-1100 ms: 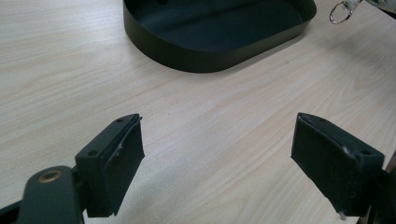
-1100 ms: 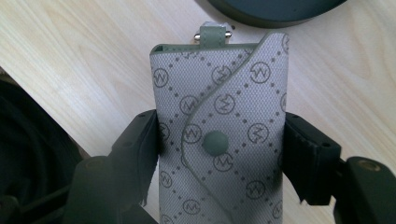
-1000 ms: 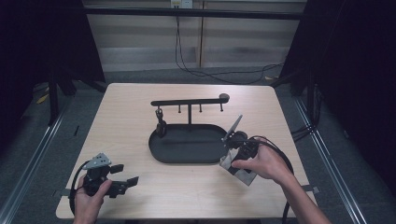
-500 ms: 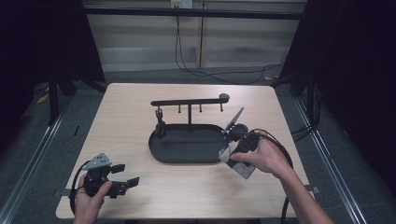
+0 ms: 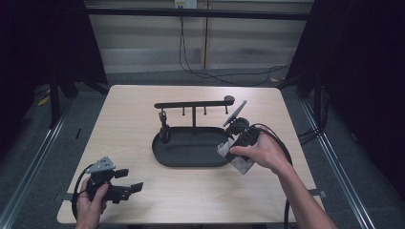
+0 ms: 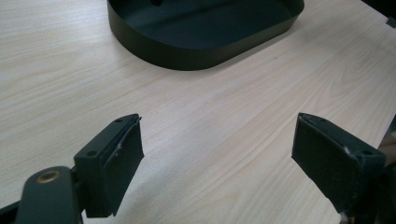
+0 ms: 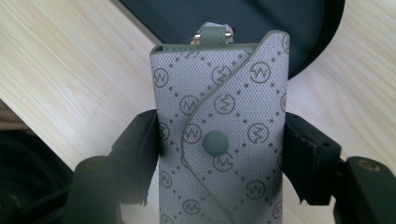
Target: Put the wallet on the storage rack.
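The left gripper (image 5: 125, 187) rests on the table (image 5: 133, 109) with its jaws spread wide and nothing between them; ahead of its fingers (image 6: 114, 156) lies bare wood, then the wall of the black tray (image 6: 196, 53). A rack (image 5: 193, 103) with hooks stands at the tray's far edge. Right of the tray, the right gripper (image 7: 219, 149) clamps a grey pouch (image 7: 219, 126) from both sides. The pouch bears a repeated circled zigzag mark, no readable words, and a round snap sits between the fingers. Its top end reaches over the tray's rim.
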Demonstrator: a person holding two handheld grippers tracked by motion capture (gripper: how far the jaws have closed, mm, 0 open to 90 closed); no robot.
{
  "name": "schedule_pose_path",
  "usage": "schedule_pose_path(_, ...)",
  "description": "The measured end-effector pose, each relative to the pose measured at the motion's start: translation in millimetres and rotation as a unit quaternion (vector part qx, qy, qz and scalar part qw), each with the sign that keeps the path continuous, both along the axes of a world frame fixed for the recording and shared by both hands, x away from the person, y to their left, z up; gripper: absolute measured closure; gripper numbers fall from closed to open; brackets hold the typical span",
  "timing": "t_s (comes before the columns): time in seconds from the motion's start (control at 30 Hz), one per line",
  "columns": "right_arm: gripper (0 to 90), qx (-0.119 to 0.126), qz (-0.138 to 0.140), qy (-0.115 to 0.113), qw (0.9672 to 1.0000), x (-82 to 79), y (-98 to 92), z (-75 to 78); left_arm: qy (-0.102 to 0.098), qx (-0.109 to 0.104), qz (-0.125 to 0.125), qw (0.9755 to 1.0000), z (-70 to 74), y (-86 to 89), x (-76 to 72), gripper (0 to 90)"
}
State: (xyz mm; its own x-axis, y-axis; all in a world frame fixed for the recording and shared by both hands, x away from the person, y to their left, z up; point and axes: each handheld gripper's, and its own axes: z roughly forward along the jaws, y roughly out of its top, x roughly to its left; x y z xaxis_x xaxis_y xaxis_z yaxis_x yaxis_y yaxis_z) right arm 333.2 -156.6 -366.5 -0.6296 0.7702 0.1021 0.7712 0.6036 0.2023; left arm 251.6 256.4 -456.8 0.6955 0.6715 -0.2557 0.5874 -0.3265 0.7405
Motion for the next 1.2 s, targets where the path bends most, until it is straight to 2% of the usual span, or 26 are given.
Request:
schedule_pose_path(0.03,33.6,0.0,0.0,0.0,1.0,0.0,0.0,0.0,0.0,0.0,0.0,1.0,0.0,0.0,0.0,16.1)
schedule_pose_path(0.07,33.6,0.011,-0.005,0.006,0.9999,4.1,0.8,-2.5,0.0,-0.001,0.001,1.0,0.0,0.2,0.1,16.1)
schedule_pose_path(0.27,33.6,0.04,-0.034,0.001,0.9986,16.4,-4.0,-3.8,0.003,0.0,0.0,1.0,-0.4,-0.3,0.2,16.1)
schedule_pose_path(0.37,33.6,0.053,-0.041,0.003,0.9978,20.7,-6.2,-4.0,0.005,0.007,0.003,1.0,-0.9,-0.3,0.4,16.1)
schedule_pose_path(0.6,33.6,0.092,-0.079,-0.009,0.9925,30.1,-13.8,-5.6,0.005,0.008,-0.001,1.0,-0.4,-0.9,0.3,16.1)
schedule_pose_path(0.87,33.6,0.108,-0.102,-0.017,0.9888,35.0,-14.9,-9.2,0.008,0.011,-0.001,0.9999,-0.8,-1.3,0.8,16.1)
schedule_pose_path(0.93,33.7,0.11,-0.105,-0.035,0.9877,35.3,-13.8,-9.0,0.008,0.011,-0.001,0.9999,-0.9,-1.4,0.6,16.1)
schedule_pose_path(1.0,33.7,0.11,-0.103,-0.043,0.9877,35.9,-12.8,-10.1,0.008,0.014,-0.002,0.9999,-0.9,-1.6,0.8,16.1)
schedule_pose_path(1.2,33.6,0.132,-0.123,-0.042,0.9826,39.0,-16.1,-16.4,0.009,0.013,-0.001,0.9999,-0.7,-1.4,0.5,16.1)
